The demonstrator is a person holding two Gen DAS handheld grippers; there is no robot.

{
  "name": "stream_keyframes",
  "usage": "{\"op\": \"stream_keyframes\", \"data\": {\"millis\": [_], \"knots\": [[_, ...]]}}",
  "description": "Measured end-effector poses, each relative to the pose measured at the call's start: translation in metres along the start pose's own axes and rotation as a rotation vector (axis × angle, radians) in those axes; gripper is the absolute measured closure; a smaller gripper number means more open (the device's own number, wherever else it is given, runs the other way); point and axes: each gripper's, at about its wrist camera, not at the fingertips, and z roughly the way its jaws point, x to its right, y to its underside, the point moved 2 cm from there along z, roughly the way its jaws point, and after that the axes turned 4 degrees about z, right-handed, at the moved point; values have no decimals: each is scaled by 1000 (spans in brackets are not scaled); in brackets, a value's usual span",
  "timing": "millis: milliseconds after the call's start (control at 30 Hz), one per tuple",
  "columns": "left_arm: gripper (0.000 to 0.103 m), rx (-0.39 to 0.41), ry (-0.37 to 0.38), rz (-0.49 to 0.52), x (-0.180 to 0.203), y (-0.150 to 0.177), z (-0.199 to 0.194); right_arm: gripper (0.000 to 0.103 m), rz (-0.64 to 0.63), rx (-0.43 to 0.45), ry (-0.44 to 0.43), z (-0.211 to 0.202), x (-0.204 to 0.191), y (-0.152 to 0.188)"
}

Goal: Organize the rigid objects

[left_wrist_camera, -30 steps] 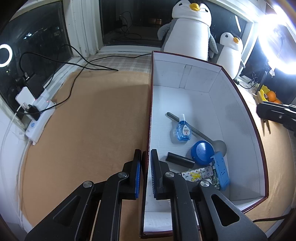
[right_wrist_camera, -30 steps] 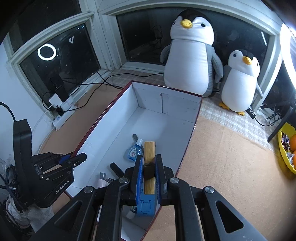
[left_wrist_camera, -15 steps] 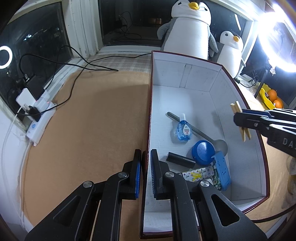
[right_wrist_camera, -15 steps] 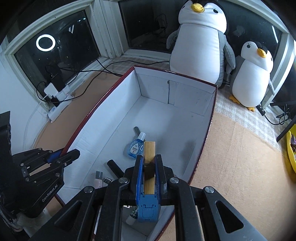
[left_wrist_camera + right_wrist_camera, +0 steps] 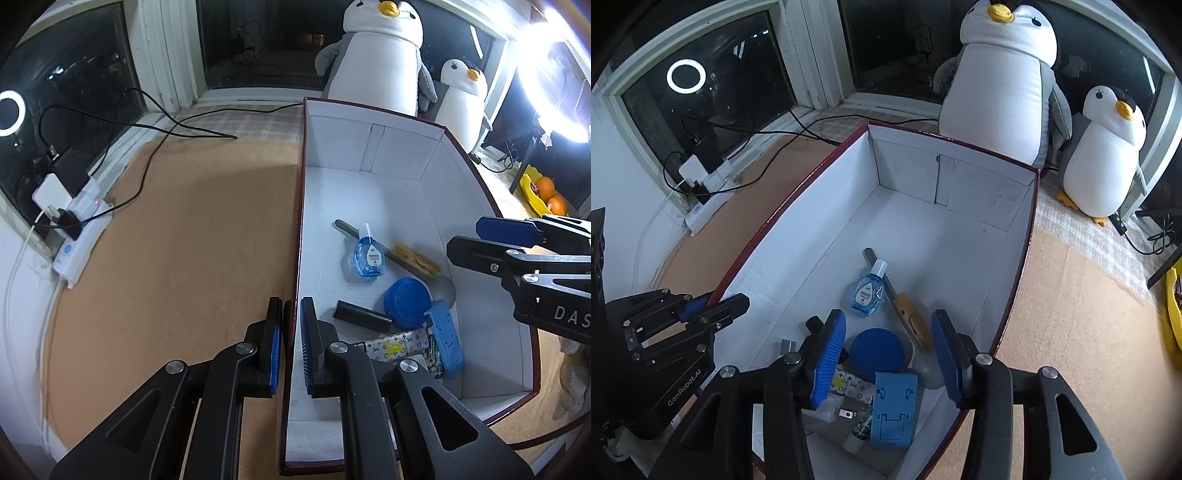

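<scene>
A wooden clothespin (image 5: pixel 416 259), pale yellow-brown with a spring notch near one end, lies flat on the floor of the white cardboard box with a dark red rim (image 5: pixel 406 192); it rests slantwise across the grey metal spoon handle (image 5: pixel 345 227), just beside the small clear blue dropper bottle with a white cap (image 5: pixel 368 254) and near the round blue lid (image 5: pixel 406 302). The right gripper (image 5: pixel 888 350) hangs above the box with its blue-padded jaws opening; nothing is between them, and the clothespin lies apart below. The left gripper (image 5: pixel 290 345) has its jaws nearly together astride the box's near wall, pinching the rim. A black cylinder (image 5: pixel 360 316) and a blue plastic stand (image 5: pixel 445 341) lie among the other items at the near end of the box.
</scene>
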Motion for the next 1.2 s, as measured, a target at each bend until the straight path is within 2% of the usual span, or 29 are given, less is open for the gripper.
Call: {"op": "stream_keyframes", "data": {"millis": [133,633,667,700,733,1033,1100,1200], "knots": [[95,-4,-5,6,1,1,0,53,-2,3,1,-2,-1,0],[94,19,-11,-1,6,-1,-14,51,4,67,-14,-38,0,5],[92,20,-11,0,6,-1,-15,50,5,71,-14,-40,0,5],[85,22,-11,0,6,-1,-16,50,7,75,-13,-43,1,7],[83,26,-11,-2,6,-1,-18,49,9,78,-12,-45,1,8],[81,43,-14,-7,6,-1,-26,47,26,109,-7,-62,7,14],[74,51,-14,-11,5,-1,-29,47,27,118,-8,-67,7,15],[73,63,-15,-12,6,-3,-33,42,23,135,1,-75,7,18]]}}
